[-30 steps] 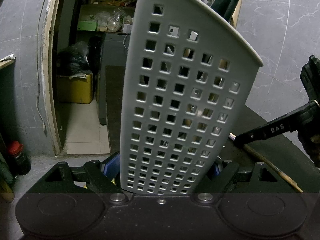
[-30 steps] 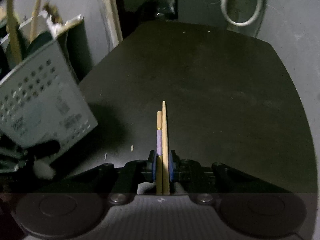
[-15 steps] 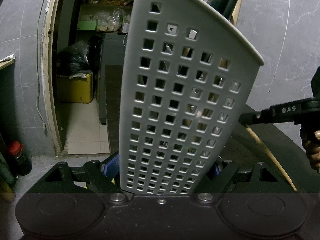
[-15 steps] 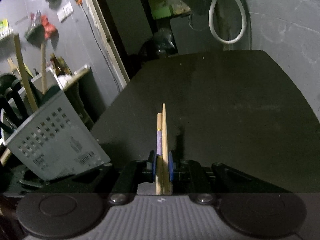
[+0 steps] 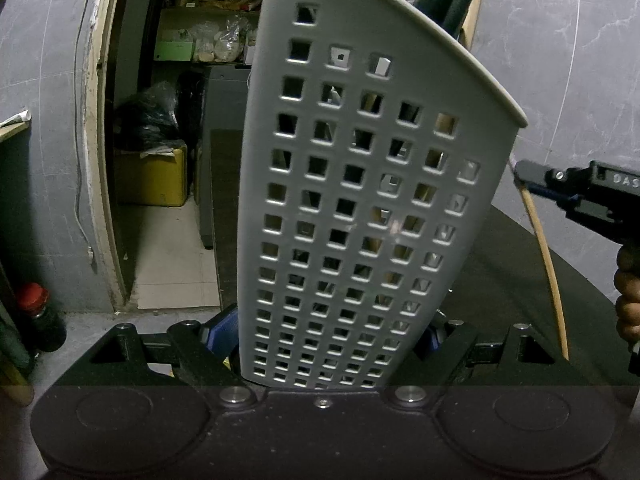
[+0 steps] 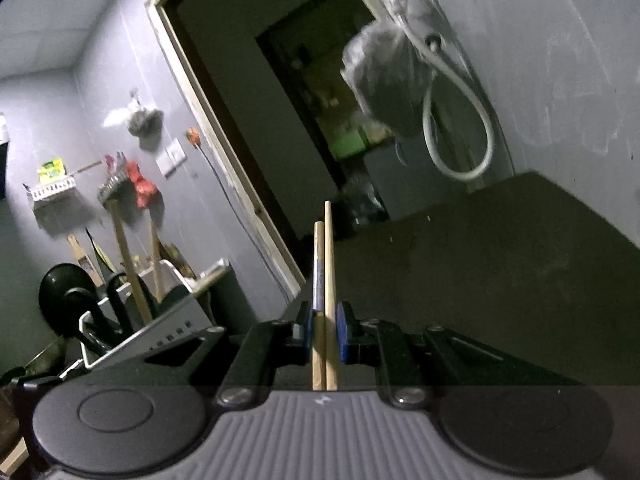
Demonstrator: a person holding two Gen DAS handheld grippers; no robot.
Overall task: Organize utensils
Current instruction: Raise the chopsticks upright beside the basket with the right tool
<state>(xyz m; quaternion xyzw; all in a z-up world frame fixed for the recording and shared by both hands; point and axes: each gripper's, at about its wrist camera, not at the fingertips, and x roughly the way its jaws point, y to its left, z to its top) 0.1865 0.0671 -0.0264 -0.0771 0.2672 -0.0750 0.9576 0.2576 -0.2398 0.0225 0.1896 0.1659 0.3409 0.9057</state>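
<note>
A grey perforated utensil holder [image 5: 360, 208] fills the left wrist view, tilted, with my left gripper [image 5: 326, 332] shut on its lower part. Wooden and dark handles show through its holes and above its rim. The same holder [image 6: 160, 328] lies low at the left of the right wrist view, with black utensils and wooden sticks standing in it. My right gripper [image 6: 324, 328] is shut on a pair of wooden chopsticks [image 6: 325, 280] that point up and forward. From the left wrist view, that gripper [image 5: 520, 178] hangs beside the holder's upper right rim, chopsticks [image 5: 546, 264] hanging down from it.
A dark table [image 6: 480, 280] lies under both grippers. Behind it are a grey wall, an open doorway [image 5: 160, 140] into a store room with a yellow box [image 5: 152, 180], and a white hose [image 6: 460, 136] on the wall. A person's hand [image 5: 628, 300] holds the right gripper.
My right gripper has risen and tilted up with the chopsticks, coming level with the holder's upper rim. The holder and my left gripper have stayed still.
</note>
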